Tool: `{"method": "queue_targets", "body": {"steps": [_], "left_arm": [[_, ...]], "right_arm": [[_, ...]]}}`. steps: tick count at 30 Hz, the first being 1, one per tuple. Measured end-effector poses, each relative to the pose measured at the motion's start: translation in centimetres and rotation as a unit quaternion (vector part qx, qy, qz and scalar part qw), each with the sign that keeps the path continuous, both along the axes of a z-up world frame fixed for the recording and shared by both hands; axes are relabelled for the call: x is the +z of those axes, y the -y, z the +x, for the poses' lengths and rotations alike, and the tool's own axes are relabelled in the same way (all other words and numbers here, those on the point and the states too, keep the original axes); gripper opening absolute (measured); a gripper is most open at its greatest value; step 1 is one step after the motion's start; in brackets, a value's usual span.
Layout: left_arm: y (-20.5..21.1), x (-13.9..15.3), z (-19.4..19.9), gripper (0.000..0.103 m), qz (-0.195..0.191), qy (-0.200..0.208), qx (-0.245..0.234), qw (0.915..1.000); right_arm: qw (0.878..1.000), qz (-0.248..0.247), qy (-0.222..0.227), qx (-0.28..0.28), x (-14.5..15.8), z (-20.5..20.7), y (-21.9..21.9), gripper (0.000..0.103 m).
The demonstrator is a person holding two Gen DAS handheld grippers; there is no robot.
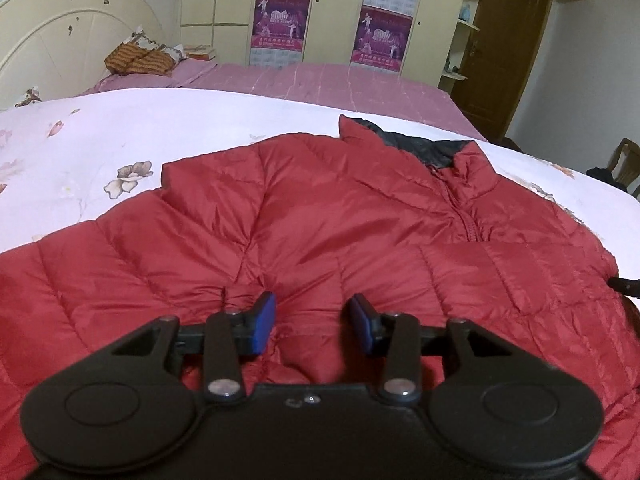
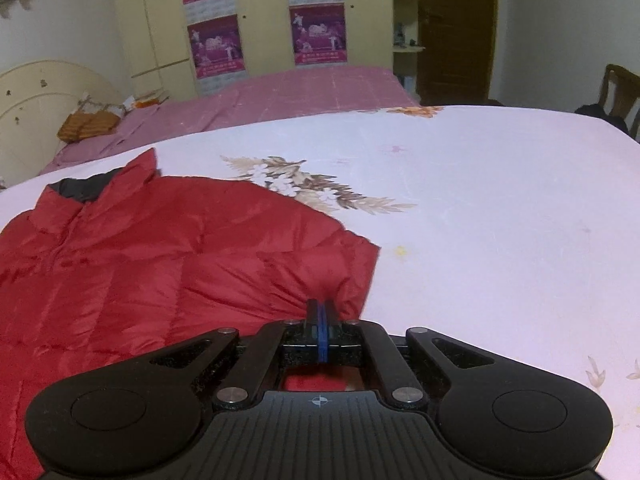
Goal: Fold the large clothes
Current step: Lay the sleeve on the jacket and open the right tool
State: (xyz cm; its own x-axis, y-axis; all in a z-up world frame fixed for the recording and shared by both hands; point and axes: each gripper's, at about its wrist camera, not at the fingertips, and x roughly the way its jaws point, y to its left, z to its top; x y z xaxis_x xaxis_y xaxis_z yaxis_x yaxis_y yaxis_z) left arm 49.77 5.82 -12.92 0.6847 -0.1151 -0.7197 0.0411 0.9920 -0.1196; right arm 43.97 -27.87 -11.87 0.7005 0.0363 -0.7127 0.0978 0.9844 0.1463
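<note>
A red quilted down jacket (image 1: 320,220) with a dark lining at the collar lies spread on a white floral bed sheet (image 1: 120,128). My left gripper (image 1: 314,320) is open just above the jacket's body, blue pads apart, with red fabric between and below them. In the right wrist view the jacket (image 2: 140,248) fills the lower left. My right gripper (image 2: 320,312) is shut on the jacket's right edge, near the folded sleeve, pinching a bit of red fabric.
The white floral sheet (image 2: 480,220) stretches to the right of the jacket. Behind it lies a pink bed (image 1: 320,80) with a cream headboard (image 1: 60,40), pillows, a cream wardrobe (image 1: 332,12), a brown door (image 1: 508,48) and a wooden chair (image 2: 620,92).
</note>
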Motion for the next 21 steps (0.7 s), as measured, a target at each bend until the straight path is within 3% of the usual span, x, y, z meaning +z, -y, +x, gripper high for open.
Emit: {"method": "queue_targets", "body": {"steps": [4, 8, 11, 14, 19, 21], "left_arm": [[0.1, 1.6, -1.1, 0.040, 0.013, 0.006, -0.004, 0.9999], [0.4, 3.0, -4.2, 0.047, 0.000, 0.032, -0.016, 0.9994], [1.2, 1.9, -4.7, 0.047, 0.009, 0.012, -0.028, 0.9995], [1.2, 0.3, -4.2, 0.049, 0.015, -0.004, -0.035, 0.9993], [1.4, 0.5, -4.4, 0.048, 0.026, -0.003, -0.036, 0.9990], [1.4, 1.0, -5.2, 0.060, 0.027, 0.002, -0.035, 0.9990]], "right_arm": [[1.000, 0.007, 0.002, -0.014, 1.9, -1.3, 0.3, 0.000], [0.999, 0.017, 0.030, 0.013, 4.3, -4.7, -0.7, 0.000], [0.999, 0.011, 0.014, 0.035, 3.9, -5.9, -2.2, 0.000], [0.999, -0.019, -0.030, 0.033, 1.6, -5.2, -3.2, 0.000], [0.999, -0.030, -0.031, 0.026, 1.7, -5.2, -3.7, 0.000], [1.000, -0.017, -0.017, 0.017, 2.6, -6.2, -3.7, 0.000]]}}
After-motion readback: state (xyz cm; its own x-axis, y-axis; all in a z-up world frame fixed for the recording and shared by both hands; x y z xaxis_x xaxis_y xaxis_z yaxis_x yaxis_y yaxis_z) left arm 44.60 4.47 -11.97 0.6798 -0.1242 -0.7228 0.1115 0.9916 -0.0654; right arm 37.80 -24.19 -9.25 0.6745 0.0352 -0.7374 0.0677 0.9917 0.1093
